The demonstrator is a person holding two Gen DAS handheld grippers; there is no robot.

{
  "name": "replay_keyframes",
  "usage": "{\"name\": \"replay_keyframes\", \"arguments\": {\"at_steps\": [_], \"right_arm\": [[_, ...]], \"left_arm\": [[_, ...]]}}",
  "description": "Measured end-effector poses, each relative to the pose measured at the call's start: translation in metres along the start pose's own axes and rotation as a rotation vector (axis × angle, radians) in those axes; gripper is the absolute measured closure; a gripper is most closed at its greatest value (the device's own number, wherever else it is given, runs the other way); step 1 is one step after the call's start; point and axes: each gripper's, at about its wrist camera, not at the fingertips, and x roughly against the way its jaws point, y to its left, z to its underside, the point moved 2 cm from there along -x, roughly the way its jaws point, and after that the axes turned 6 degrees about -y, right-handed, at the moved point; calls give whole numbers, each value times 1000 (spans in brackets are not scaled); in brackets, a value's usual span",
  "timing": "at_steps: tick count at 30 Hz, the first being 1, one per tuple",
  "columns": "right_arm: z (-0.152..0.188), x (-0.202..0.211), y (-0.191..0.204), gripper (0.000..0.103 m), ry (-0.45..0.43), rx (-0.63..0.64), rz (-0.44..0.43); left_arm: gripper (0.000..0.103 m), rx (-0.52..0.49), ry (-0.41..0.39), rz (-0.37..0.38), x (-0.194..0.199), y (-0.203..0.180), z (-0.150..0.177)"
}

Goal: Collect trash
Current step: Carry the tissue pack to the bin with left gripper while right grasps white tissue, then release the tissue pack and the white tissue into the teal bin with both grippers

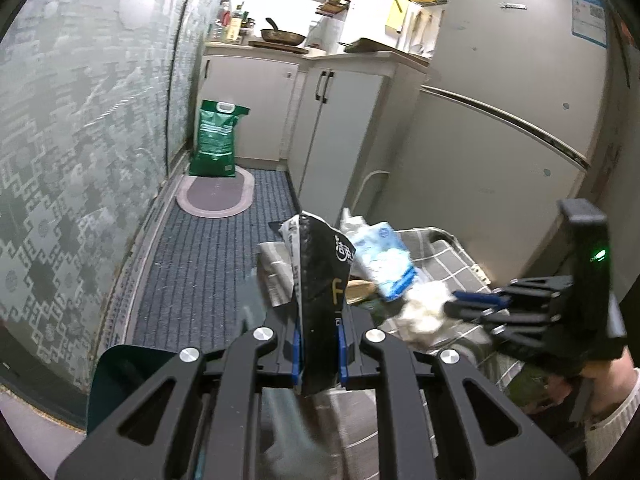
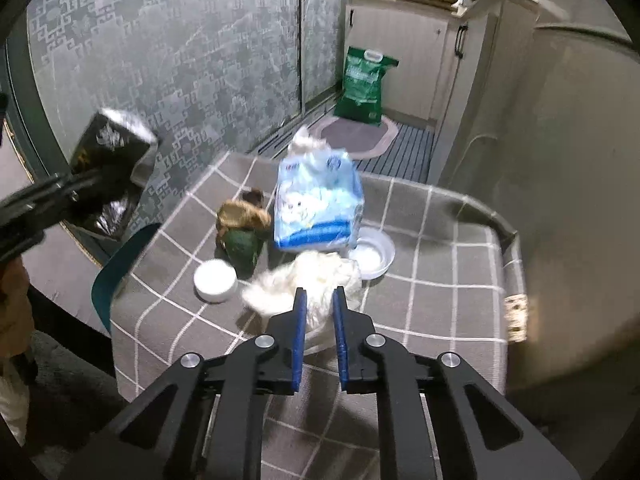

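Note:
My left gripper [image 1: 319, 354] is shut on a black snack wrapper [image 1: 320, 280] and holds it in the air at the table's left edge; the wrapper also shows in the right wrist view [image 2: 106, 160]. My right gripper [image 2: 319, 300] is shut on a crumpled white plastic bag [image 2: 312, 280] just above the checked table [image 2: 440, 300]; the gripper [image 1: 464, 300] and the bag [image 1: 424, 304] also show in the left wrist view. A blue and white tissue pack [image 2: 320, 208] stands behind the bag.
On the table are a white bowl [image 2: 215, 280], a clear bowl [image 2: 374, 258], and green and brown wrappers [image 2: 240, 228]. A teal chair back [image 2: 120, 264] is at the table's left. A fridge [image 1: 520, 120] stands right, a green sack [image 1: 216, 140] on the floor beyond.

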Motion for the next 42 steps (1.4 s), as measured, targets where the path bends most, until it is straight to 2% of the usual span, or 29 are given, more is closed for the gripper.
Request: {"name": "replay_keyframes", "arguments": {"at_steps": [4, 10, 13, 18, 22, 27, 34, 42], "right_arm": [[-4, 16, 0, 90, -28, 0, 16], [-23, 43, 16, 90, -114, 22, 26], [-32, 47, 32, 90, -152, 41, -1], [-42, 40, 68, 90, -162, 88, -62], [-49, 32, 98, 90, -159, 127, -105], [-51, 8, 136, 90, -121, 158, -167], [-47, -21, 181, 90, -68, 216, -192], [-42, -39, 203, 90, -21, 236, -197]], "left_arm": [[88, 9, -2, -28, 8, 13, 2], [88, 15, 17, -70, 18, 35, 14], [88, 24, 31, -90, 23, 51, 22], [88, 38, 60, -133, 28, 77, 37], [88, 27, 90, -180, 30, 98, 50], [88, 37, 149, -200, 27, 119, 70], [88, 84, 236, -186, 18, 139, 96], [85, 101, 335, -177, 6, 149, 126]]}}
